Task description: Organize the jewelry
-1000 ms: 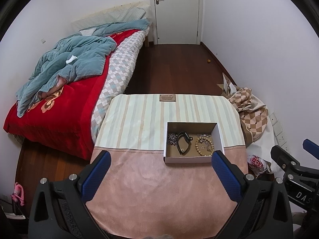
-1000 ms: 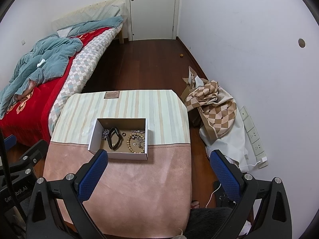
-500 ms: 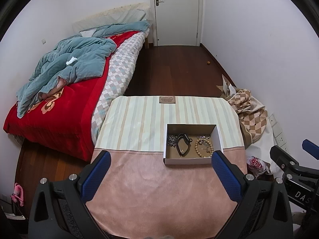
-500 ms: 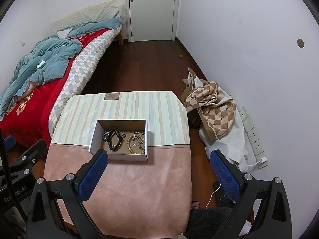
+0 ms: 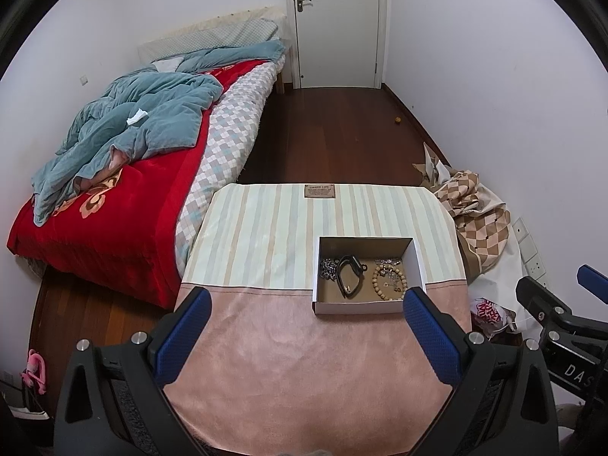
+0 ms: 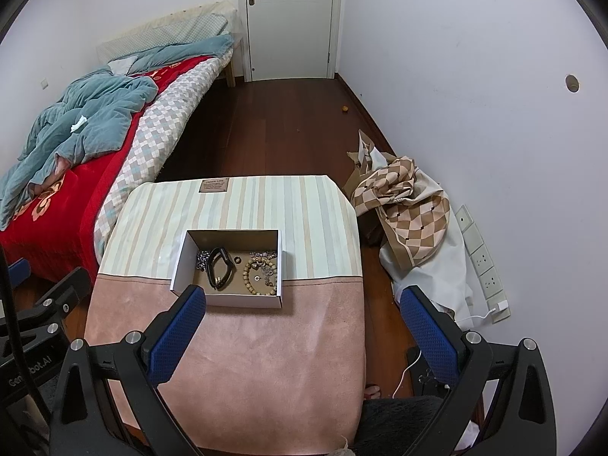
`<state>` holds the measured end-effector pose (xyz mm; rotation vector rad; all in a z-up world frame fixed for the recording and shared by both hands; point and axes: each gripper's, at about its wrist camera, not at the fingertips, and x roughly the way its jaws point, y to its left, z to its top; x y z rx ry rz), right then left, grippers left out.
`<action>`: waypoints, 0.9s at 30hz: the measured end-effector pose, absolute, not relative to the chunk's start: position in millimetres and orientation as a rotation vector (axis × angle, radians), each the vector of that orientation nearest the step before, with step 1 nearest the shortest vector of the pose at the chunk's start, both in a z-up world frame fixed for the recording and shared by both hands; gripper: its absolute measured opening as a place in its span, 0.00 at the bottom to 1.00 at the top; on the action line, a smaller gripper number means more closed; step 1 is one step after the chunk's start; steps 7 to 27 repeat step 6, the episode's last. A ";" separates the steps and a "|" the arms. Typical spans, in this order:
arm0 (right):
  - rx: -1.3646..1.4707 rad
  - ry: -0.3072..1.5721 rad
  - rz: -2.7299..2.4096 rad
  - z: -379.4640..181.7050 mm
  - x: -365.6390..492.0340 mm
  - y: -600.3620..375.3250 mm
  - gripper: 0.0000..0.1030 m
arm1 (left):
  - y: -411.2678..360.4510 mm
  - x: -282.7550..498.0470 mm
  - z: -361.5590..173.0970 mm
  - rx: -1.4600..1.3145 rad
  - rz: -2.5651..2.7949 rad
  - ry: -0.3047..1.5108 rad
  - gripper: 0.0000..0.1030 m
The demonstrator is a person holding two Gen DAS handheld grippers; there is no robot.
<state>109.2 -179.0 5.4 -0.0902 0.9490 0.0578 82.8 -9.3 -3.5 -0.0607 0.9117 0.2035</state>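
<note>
A white cardboard box (image 5: 357, 307) stands on the cloth-covered table (image 5: 266, 342), right of centre. It holds a black band (image 5: 349, 275), a wooden bead bracelet (image 5: 387, 283) and silver chains (image 5: 327, 267). The box also shows in the right wrist view (image 6: 243, 299), with the black band (image 6: 219, 271) and the bead bracelet (image 6: 260, 276) inside. My left gripper (image 5: 304, 326) is open and empty, held above the table's near half. My right gripper (image 6: 304, 323) is open and empty, above the table's right front edge.
A bed (image 5: 114, 197) with red cover and blue quilt stands left of the table. A heap of checked cloth (image 6: 410, 205) lies on the floor at right, by wall sockets (image 6: 482, 262). A closed white door (image 5: 336, 26) is at the far end.
Both views have shifted slightly, as both grippers have pulled back and up a little from the table. The box and jewelry have not moved. Both grippers stay open.
</note>
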 end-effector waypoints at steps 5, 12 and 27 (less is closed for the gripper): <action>-0.088 0.949 0.060 7.1 109.6 -180.2 1.00 | -8.4 77.8 -0.3 -0.084 0.179 0.894 1.00; -0.087 0.949 0.060 7.4 109.6 -180.2 1.00 | -8.5 76.5 -0.9 -0.082 0.178 0.893 1.00; -0.087 0.949 0.060 7.4 109.6 -180.2 1.00 | -8.5 76.5 -0.9 -0.082 0.178 0.893 1.00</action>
